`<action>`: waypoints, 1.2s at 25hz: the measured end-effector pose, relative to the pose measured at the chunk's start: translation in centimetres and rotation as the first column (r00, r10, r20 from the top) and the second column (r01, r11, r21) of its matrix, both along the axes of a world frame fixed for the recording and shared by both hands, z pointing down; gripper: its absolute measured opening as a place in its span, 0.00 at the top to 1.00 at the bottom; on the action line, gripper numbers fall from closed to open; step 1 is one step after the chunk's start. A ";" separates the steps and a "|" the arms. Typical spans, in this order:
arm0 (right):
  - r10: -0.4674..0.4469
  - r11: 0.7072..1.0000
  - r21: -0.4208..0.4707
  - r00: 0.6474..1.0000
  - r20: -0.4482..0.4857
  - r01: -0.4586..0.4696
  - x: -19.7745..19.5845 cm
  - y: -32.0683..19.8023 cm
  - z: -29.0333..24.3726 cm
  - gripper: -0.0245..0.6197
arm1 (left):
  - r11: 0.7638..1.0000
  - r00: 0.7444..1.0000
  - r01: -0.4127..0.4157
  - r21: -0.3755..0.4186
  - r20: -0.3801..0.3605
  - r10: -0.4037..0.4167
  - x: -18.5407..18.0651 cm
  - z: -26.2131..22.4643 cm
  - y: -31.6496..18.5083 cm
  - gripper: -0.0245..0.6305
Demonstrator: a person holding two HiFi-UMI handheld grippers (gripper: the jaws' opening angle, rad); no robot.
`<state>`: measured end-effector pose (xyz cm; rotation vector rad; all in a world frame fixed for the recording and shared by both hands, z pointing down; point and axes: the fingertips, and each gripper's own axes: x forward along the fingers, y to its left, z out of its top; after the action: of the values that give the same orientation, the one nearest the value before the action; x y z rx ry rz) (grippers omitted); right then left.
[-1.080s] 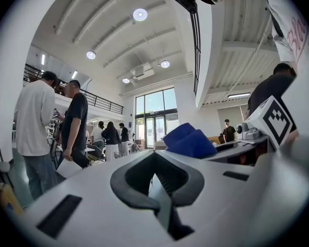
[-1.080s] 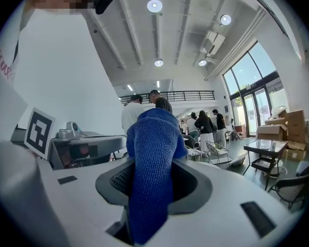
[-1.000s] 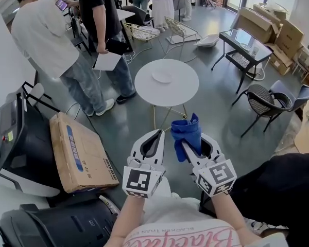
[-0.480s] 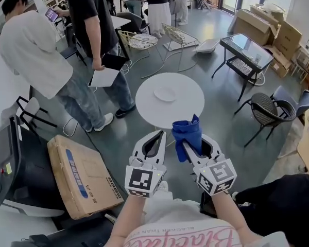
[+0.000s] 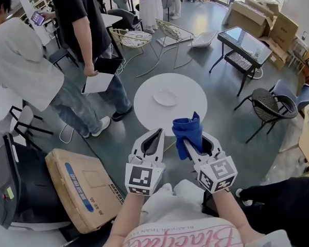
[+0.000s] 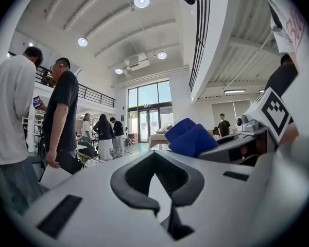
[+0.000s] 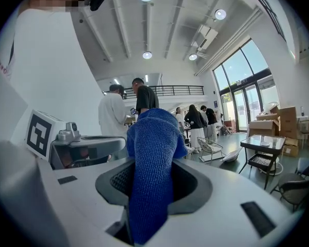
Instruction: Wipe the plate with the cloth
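Observation:
A white plate [image 5: 166, 97] lies on a round white table [image 5: 190, 112] ahead of me in the head view. My right gripper [image 5: 187, 138] is shut on a blue cloth [image 5: 188, 129], which sticks up out of its jaws [image 7: 152, 163]. My left gripper [image 5: 157, 134] is held beside it, shut with nothing in it; its jaws meet in the left gripper view [image 6: 165, 210]. The blue cloth [image 6: 191, 138] also shows to the right in that view. Both grippers hover short of the table's near edge, above the grey floor.
Several people stand at the back left [image 5: 31, 71]. A cardboard box [image 5: 85, 187] lies on the floor at left beside a dark machine [image 5: 10, 189]. A wicker chair [image 5: 270, 109] and a glass side table [image 5: 244, 45] stand at right. More boxes [image 5: 268, 19] are stacked far right.
Both grippers have moved forward toward the round table, which now lies closer and lower in the head view. The cloth stays clamped in the right gripper.

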<state>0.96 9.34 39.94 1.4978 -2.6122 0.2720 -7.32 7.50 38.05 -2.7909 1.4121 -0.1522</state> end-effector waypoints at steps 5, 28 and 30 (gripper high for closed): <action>0.001 1.000 -0.020 1.000 0.002 -0.001 0.3 -2.9 0.8 0.73 | 1.000 1.000 -0.009 -0.026 0.004 0.009 0.2 0.9 -2.9 0.95; -0.169 0.976 -0.138 0.985 0.024 0.170 5.2 -25.5 5.0 0.73 | 0.922 0.996 0.032 -0.385 -0.069 -0.064 4.7 9.7 -23.5 0.85; -0.182 0.971 -0.154 0.983 0.023 0.183 5.6 -26.8 5.7 0.73 | 0.901 0.996 0.034 -0.433 -0.064 -0.068 4.9 10.8 -24.4 0.84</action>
<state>6.58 -17.41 45.60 1.2009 -2.6427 0.4514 -2.43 -16.88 48.88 -3.1351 1.6494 -0.4110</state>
